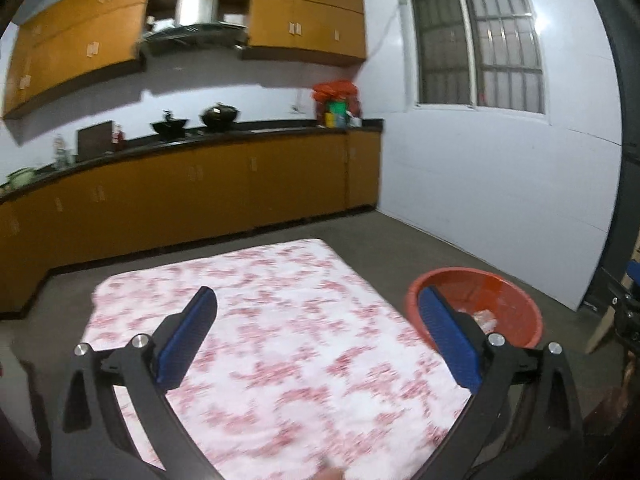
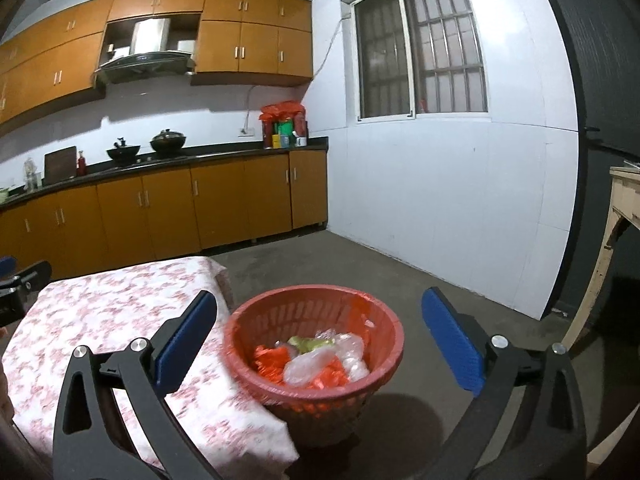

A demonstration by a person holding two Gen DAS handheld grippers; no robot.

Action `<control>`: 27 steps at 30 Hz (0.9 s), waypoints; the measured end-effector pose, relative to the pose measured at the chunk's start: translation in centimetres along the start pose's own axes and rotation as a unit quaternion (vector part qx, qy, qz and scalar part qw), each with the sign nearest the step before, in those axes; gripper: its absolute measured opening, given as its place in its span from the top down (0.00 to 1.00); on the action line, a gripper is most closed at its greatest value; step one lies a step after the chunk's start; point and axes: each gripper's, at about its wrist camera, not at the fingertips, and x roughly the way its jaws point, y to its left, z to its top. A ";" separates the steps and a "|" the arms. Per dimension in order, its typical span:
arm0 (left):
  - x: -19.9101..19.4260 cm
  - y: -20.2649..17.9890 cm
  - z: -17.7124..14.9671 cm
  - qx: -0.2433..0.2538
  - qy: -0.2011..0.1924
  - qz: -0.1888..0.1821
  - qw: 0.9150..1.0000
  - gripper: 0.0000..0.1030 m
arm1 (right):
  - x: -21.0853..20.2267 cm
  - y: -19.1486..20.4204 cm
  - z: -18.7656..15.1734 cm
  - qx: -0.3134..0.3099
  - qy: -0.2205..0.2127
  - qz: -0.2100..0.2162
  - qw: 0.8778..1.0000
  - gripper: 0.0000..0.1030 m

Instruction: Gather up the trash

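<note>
Right wrist view: round red perforated plastic basket (image 2: 316, 356), crinkly wrappers (image 2: 316, 360).

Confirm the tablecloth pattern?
White tablecloth with a pink-red floral print; the left wrist view shows it best.

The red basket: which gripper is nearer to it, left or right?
Right. The right gripper hovers open just before the red basket; the left gripper is over the table, basket at its right.

Orange cabinets (image 2: 224, 200) — barred window (image 2: 420, 48) — two woks (image 2: 168, 140).
</note>
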 end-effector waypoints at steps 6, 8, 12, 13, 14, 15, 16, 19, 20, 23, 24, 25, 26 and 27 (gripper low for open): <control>-4.2 1.4 -1.5 0.006 -0.013 0.032 0.999 0.04 | -2.0 1.3 -0.7 -0.001 0.003 0.004 1.000 0.02; -5.0 1.5 -2.0 0.004 -0.009 0.033 0.999 0.04 | -2.7 1.7 -1.1 -0.001 0.009 0.005 1.000 0.02; -6.3 1.7 -3.1 -0.002 0.001 0.036 0.999 0.04 | -4.0 2.5 -1.6 -0.009 0.009 0.008 1.000 0.02; -6.5 1.7 -3.3 -0.004 0.003 0.036 0.999 0.04 | -4.3 2.6 -1.8 -0.012 0.009 0.009 1.000 0.02; -6.8 1.7 -3.6 -0.007 0.007 0.036 0.999 0.04 | -4.6 2.8 -1.9 -0.015 0.010 0.010 1.000 0.02; -7.0 1.7 -3.8 -0.008 0.009 0.037 0.999 0.04 | -4.8 2.9 -2.0 -0.017 0.011 0.010 1.000 0.02; -7.2 1.8 -4.1 -0.008 0.010 0.037 0.999 0.04 | -5.0 3.0 -2.1 -0.019 0.012 0.010 1.000 0.02; -7.7 1.7 -4.8 -0.010 0.015 0.038 0.999 0.04 | -5.4 3.2 -2.5 -0.023 0.015 0.009 1.000 0.02; -7.9 1.7 -5.0 -0.011 0.016 0.039 0.999 0.04 | -5.5 3.3 -2.6 -0.024 0.016 0.009 1.000 0.02; -8.3 1.9 -5.4 -0.016 0.018 0.035 0.999 0.04 | -5.7 3.5 -2.8 -0.026 0.018 0.007 0.999 0.02; -8.4 1.9 -5.4 -0.017 0.019 0.036 0.999 0.04 | -5.7 3.5 -2.9 -0.026 0.018 0.006 0.999 0.02; -8.4 1.9 -5.5 -0.018 0.020 0.038 0.999 0.04 | -5.8 3.6 -3.0 -0.025 0.020 0.007 0.999 0.02; -8.5 1.9 -5.5 -0.018 0.022 0.038 0.999 0.04 | -5.9 3.6 -3.1 -0.025 0.021 0.006 0.999 0.02; -8.5 2.0 -5.6 -0.020 0.025 0.039 0.999 0.04 | -5.9 3.6 -3.2 -0.024 0.023 0.006 0.999 0.02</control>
